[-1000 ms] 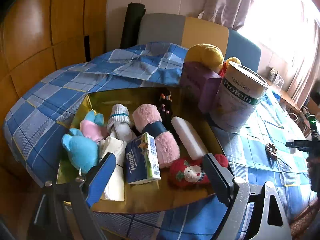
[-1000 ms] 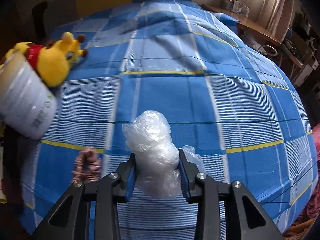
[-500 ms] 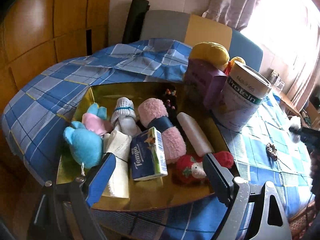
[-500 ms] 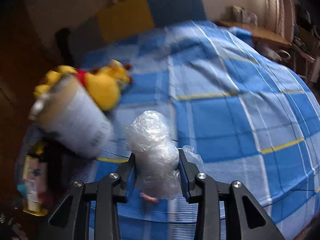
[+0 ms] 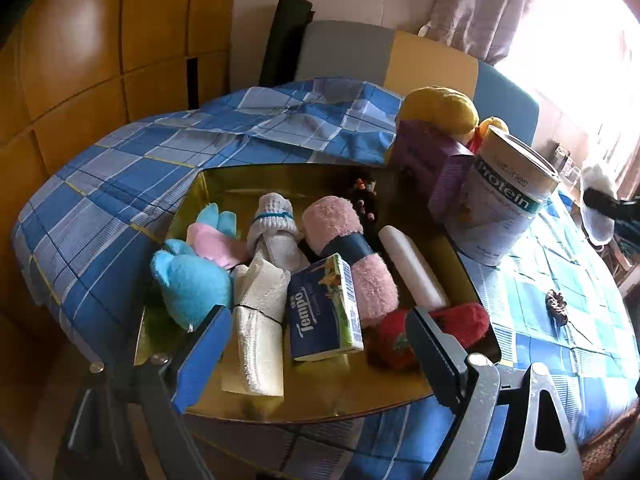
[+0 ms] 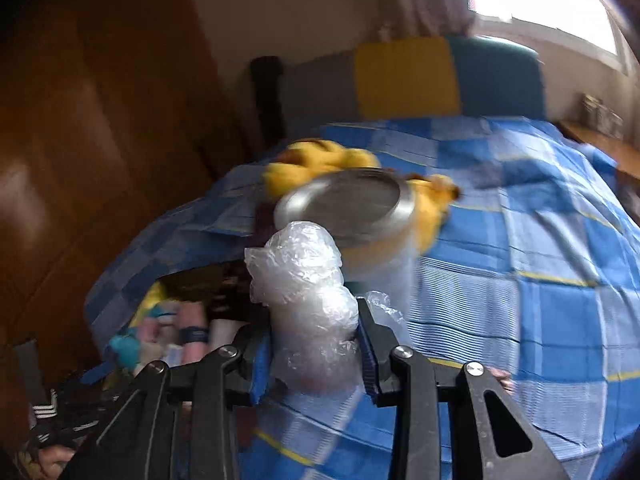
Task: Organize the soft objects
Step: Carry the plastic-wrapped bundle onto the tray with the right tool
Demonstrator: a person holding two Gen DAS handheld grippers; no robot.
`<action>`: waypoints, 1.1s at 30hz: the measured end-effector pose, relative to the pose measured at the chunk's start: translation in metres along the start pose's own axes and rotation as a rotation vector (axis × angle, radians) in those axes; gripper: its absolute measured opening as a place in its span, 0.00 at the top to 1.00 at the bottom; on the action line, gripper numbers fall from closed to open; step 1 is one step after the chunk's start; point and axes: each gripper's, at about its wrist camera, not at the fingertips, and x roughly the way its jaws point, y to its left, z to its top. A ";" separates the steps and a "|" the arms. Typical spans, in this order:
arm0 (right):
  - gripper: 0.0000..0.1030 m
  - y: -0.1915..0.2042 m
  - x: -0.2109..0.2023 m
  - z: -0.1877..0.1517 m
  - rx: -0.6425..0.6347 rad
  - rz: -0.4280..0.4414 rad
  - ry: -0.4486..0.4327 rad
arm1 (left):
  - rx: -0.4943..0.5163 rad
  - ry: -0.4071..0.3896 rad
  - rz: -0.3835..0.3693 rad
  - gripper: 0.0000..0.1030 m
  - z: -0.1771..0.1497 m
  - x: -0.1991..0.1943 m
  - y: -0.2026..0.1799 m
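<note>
A crumpled clear plastic bag bundle is gripped between the right gripper fingers, carried above the blue checked bed near the gold tray, already well filled. The left gripper is held wide, empty. One dark scrunchie is left on the bed.

Left wrist camera sits low at the near edge of the gold tray, close above it, angled down across the checked bedcover toward the curtained window. Right wrist camera looks down from the window side (image blurred) toward the wooden wall. Both views share the tin, yellow plush toy and tray contents.
</note>
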 end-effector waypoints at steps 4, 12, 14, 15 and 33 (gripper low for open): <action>0.65 0.038 0.011 -0.002 -0.065 0.072 0.017 | 0.001 -0.003 0.002 0.14 0.000 -0.001 0.001; 0.65 0.102 0.058 -0.021 -0.158 0.173 0.129 | -0.021 -0.009 0.028 0.14 0.001 -0.002 0.013; 0.65 0.115 0.071 -0.030 -0.178 0.173 0.163 | -0.030 -0.008 0.035 0.14 0.001 -0.002 0.019; 0.65 0.122 0.078 -0.035 -0.185 0.173 0.184 | -0.035 -0.009 0.040 0.14 0.001 -0.003 0.022; 0.65 0.142 0.185 -0.067 -0.249 -0.026 0.384 | -0.108 -0.015 0.098 0.14 0.001 -0.005 0.056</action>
